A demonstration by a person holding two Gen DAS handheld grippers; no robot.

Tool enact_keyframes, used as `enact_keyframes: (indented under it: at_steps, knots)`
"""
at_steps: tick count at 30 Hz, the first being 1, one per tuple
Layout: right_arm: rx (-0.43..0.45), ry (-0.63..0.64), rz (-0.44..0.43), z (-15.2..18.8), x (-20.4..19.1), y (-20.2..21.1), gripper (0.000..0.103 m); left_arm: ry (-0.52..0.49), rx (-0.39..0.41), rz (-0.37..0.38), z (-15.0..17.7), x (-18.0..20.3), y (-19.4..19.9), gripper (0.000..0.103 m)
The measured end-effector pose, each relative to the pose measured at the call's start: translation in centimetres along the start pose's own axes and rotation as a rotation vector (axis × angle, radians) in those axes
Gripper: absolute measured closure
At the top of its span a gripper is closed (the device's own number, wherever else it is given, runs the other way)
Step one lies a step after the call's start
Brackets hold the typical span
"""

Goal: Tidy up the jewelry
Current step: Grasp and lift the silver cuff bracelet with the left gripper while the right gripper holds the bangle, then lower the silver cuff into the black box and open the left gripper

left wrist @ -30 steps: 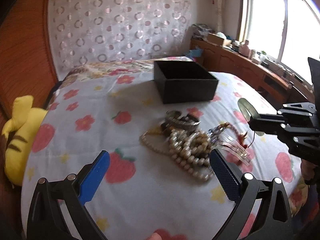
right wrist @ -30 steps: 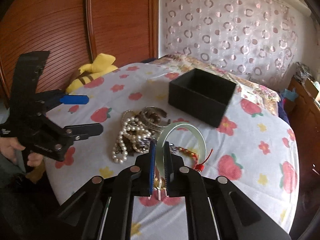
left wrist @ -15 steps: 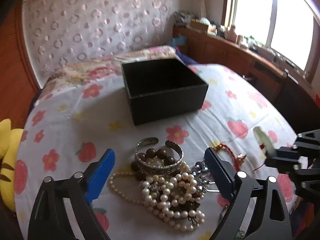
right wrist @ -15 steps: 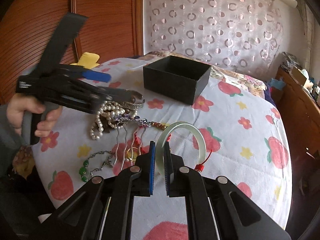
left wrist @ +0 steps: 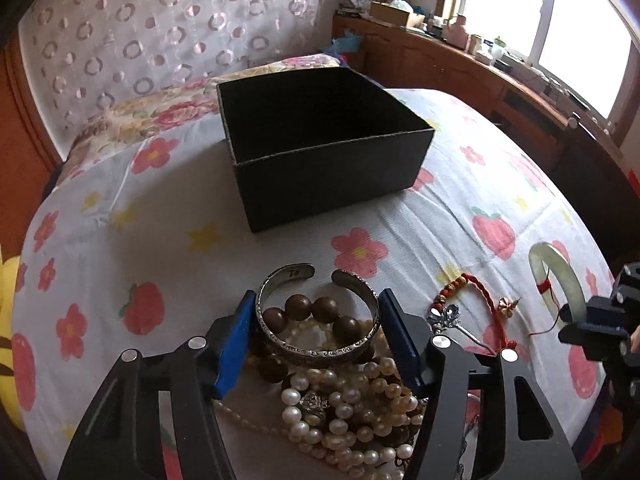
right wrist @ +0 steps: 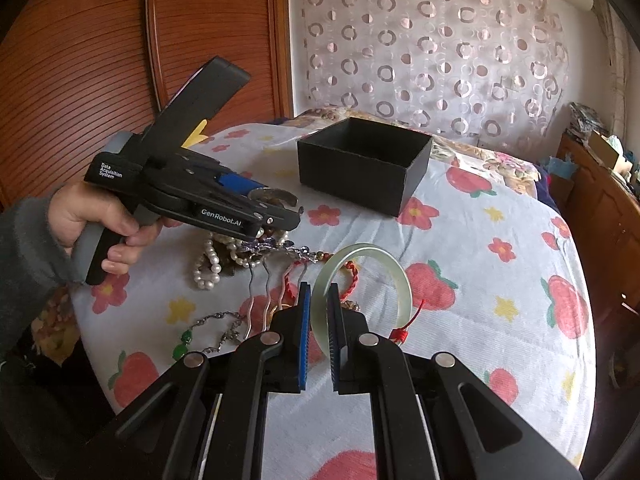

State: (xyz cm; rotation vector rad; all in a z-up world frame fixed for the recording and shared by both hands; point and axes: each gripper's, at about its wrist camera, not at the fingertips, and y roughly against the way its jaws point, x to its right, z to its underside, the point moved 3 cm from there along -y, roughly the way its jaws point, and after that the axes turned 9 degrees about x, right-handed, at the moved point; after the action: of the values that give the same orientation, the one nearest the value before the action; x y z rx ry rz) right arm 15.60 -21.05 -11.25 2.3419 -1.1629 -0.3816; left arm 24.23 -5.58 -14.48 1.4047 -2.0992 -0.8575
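While clamped, pale-green bangle (right wrist: 362, 280) (red-corded), translucent

We are in a home bedroom. The bed (left wrist: 120, 208) fills the middle, spread with a white sheet printed with strawberries and flowers. Behind the bed hangs a sheer curtain (right wrist: 432, 52) patterned with rings, and a floral pillow (left wrist: 168, 108) lies at its head. Left of the bed we see ribbed wooden wardrobe doors (right wrist: 100, 40) and a yellow plush toy (left wrist: 6, 280). Right of the bed, a wooden cabinet (left wrist: 460, 68) cluttered with household items runs under a bright window (left wrist: 560, 20).
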Motion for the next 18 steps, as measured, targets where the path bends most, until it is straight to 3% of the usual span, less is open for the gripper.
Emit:
enact_keyframes:
  at_steps: [8,18]
  knots:
    - [-0.001,0.009,0.016,-0.3,0.4,-0.2,0.094,0.014,0.073,0.007,-0.6,-0.3,2.0,0.044]
    - [0.027,0.049,0.042,-3.1,1.5,-0.7,0.094,0.063,0.211,0.021,-5.9,-1.1,4.0,0.044]
